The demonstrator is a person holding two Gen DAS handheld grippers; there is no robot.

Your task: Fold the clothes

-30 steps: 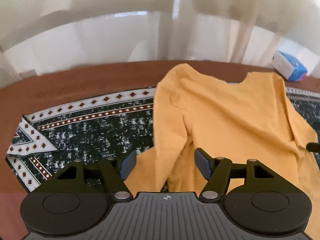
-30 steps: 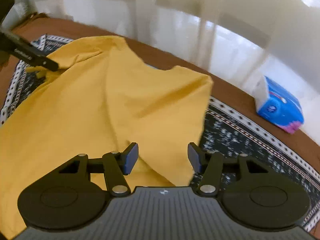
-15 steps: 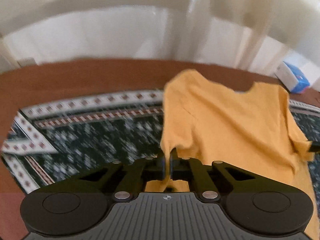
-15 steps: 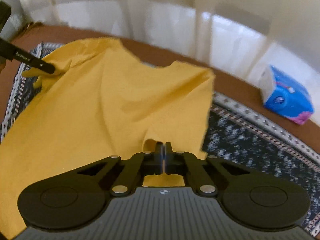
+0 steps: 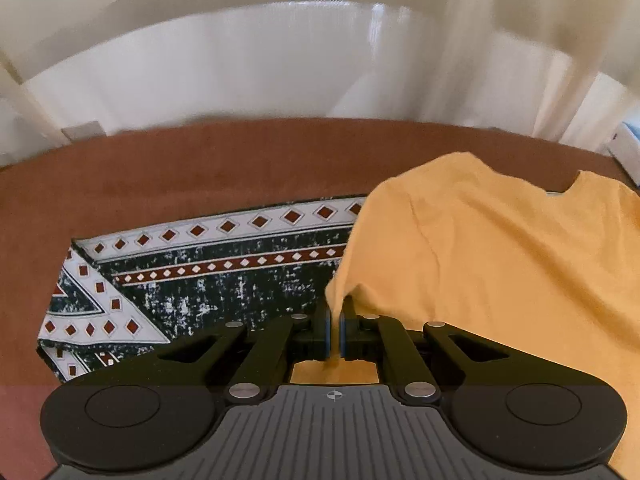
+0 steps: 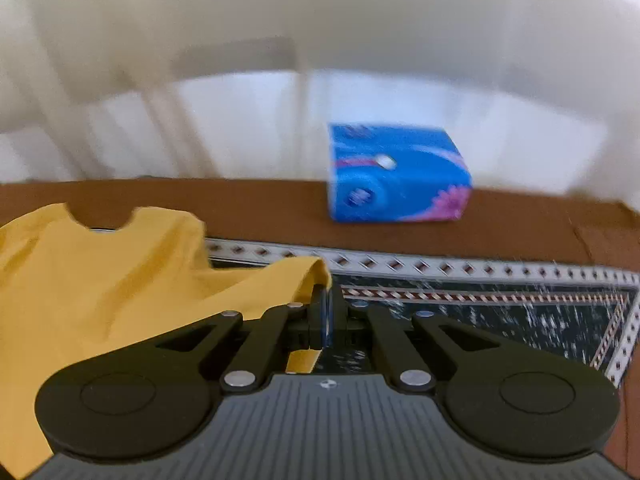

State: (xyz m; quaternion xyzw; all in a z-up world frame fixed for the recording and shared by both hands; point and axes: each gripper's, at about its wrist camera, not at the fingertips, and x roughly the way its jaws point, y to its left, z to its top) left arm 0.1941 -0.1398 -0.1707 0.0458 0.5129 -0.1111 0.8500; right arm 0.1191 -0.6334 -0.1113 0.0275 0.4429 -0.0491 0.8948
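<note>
Both grippers pinch the yellow shirt, ready to pull it flat.

Up close, the left gripper [image 5: 335, 330] is clamped on the yellow shirt [image 5: 500, 264] at one side, and the right gripper [image 6: 326, 318] grips the other. The shirt lies on the patterned cloth [image 5: 208, 276] on the brown table [image 5: 200, 168]. Next they probably pull apart evenly. Far back, a blue tissue pack [image 6: 394, 174] sits near the table's far edge.

Both wrist views low, close over table, facing curtain; shared: yellow shirt [image 5: 500, 264] [image 6: 100, 276], patterned cloth [image 5: 224, 276] [image 6: 500, 316]
</note>
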